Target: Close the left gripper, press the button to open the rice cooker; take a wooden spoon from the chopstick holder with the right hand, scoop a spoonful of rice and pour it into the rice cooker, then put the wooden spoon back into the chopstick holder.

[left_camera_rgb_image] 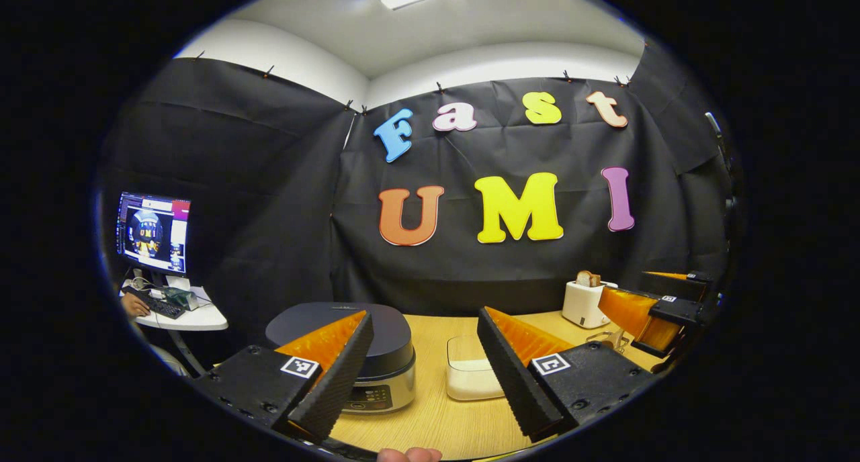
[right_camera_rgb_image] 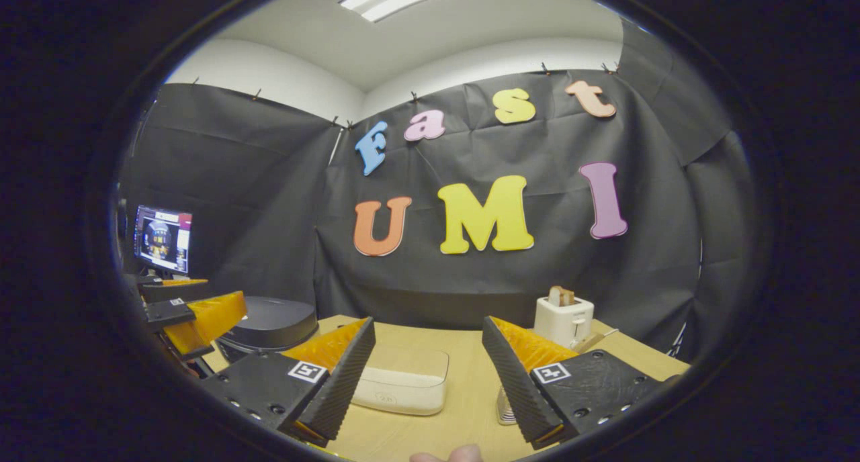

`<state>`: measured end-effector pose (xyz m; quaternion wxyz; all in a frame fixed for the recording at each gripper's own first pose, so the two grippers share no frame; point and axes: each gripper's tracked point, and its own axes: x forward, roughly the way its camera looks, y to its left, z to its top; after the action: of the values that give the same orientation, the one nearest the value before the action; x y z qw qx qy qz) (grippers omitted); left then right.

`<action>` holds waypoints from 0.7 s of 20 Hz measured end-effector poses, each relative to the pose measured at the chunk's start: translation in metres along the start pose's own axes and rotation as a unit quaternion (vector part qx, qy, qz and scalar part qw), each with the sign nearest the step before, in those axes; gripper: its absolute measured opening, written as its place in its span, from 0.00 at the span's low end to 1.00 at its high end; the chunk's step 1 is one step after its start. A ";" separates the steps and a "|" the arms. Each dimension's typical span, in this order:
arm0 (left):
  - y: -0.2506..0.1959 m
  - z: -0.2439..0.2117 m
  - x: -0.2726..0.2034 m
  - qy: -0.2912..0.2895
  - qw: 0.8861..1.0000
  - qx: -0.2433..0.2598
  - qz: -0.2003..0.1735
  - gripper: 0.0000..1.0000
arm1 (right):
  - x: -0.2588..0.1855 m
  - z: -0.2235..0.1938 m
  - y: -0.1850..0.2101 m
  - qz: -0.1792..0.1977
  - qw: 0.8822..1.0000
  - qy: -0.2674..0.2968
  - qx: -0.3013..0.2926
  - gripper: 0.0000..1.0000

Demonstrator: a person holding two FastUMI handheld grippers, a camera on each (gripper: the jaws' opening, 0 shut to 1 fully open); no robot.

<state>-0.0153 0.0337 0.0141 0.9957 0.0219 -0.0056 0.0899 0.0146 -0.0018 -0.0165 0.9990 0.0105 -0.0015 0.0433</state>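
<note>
The left gripper (left_camera_rgb_image: 426, 388) has its fingers spread wide apart, gripping nothing, with bare bench (left_camera_rgb_image: 437, 428) showing in the gap. In the left gripper view the rice cooker (left_camera_rgb_image: 376, 354) sits just behind the left finger, its dark lid down and its control panel facing forward. Beside it, between the two fingers, stands a clear container of white rice (left_camera_rgb_image: 470, 371).

The right gripper (right_camera_rgb_image: 430, 381) is also wide open and holds nothing. In the right gripper view the rice container (right_camera_rgb_image: 403, 381) lies between its fingers, and a ribbed metal base, probably the chopstick holder (right_camera_rgb_image: 505, 408), peeks out just beside the right finger; I cannot tell what it contains.

The bench is light wood. A white toaster (right_camera_rgb_image: 563, 321) with bread in its slot stands toward the back right. Black cloth lines the booth, under a white ceiling with a light panel. Off to the left, a monitor (left_camera_rgb_image: 153, 232) and keyboard sit on a small white table (left_camera_rgb_image: 195, 321), where a person's hand (left_camera_rgb_image: 134, 305) rests.
</note>
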 end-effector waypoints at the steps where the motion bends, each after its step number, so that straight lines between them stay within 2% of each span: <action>1: 0.008 -0.001 0.000 0.000 1.000 -0.004 0.011 0.99 | 0.000 0.001 -0.002 0.001 1.000 0.000 -0.002 0.95; 3: 0.017 -0.005 0.000 0.012 1.000 -0.012 0.024 0.99 | 0.002 0.004 -0.004 0.009 1.000 -0.006 -0.003 0.95; 7: 0.046 -0.012 0.001 0.049 0.997 0.019 0.056 0.99 | 0.000 -0.004 -0.003 0.036 0.999 -0.003 -0.015 0.96; 14: 0.072 0.007 0.016 0.083 0.993 0.039 0.075 0.99 | 0.000 0.006 -0.019 0.049 0.999 -0.023 0.002 0.95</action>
<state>-0.0125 0.1075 0.0243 0.9815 0.0532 0.0788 0.1661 0.0161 -0.0210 -0.0109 0.9953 0.0134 -0.0253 0.0922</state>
